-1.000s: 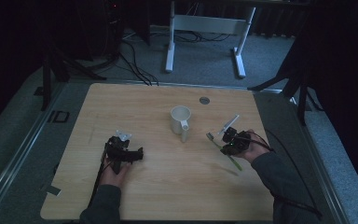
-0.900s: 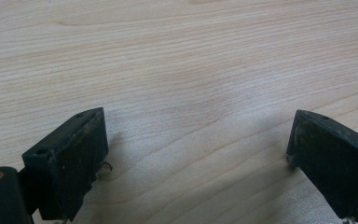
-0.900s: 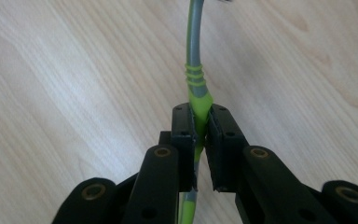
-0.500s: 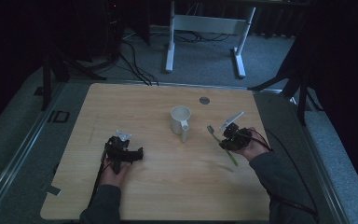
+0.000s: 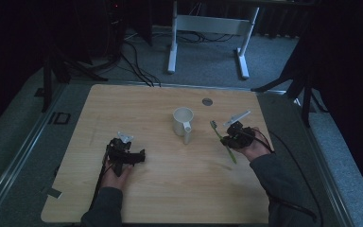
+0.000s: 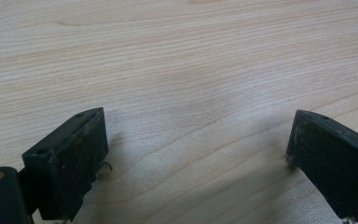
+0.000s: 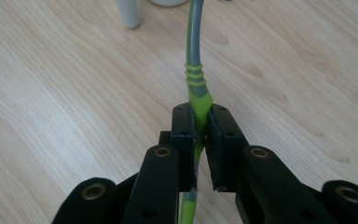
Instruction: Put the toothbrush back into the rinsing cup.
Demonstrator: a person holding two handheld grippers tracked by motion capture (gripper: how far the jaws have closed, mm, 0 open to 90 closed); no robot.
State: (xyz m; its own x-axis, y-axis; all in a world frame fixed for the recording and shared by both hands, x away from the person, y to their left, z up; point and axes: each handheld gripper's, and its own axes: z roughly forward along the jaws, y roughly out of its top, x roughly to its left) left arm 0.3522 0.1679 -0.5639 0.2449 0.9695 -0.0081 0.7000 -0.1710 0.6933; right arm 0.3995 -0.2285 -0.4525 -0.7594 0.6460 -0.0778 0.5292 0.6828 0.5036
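A white mug stands upright near the middle of the wooden table, its handle toward the front. To its right my right gripper is shut on a green and grey toothbrush, gripping it mid-handle. The brush head points away toward the mug. In the right gripper view the toothbrush runs up from the closed right gripper to the mug's handle. My left gripper rests on the table at the front left. In its own view the left gripper is open over bare wood.
A small round grommet sits in the tabletop behind the mug. Beyond the far edge stands a white metal frame, with cables on the grey floor. The table's right edge lies just past my right hand.
The toothbrush's head end has tipped slightly up and away in the right gripper. The left gripper has not moved.
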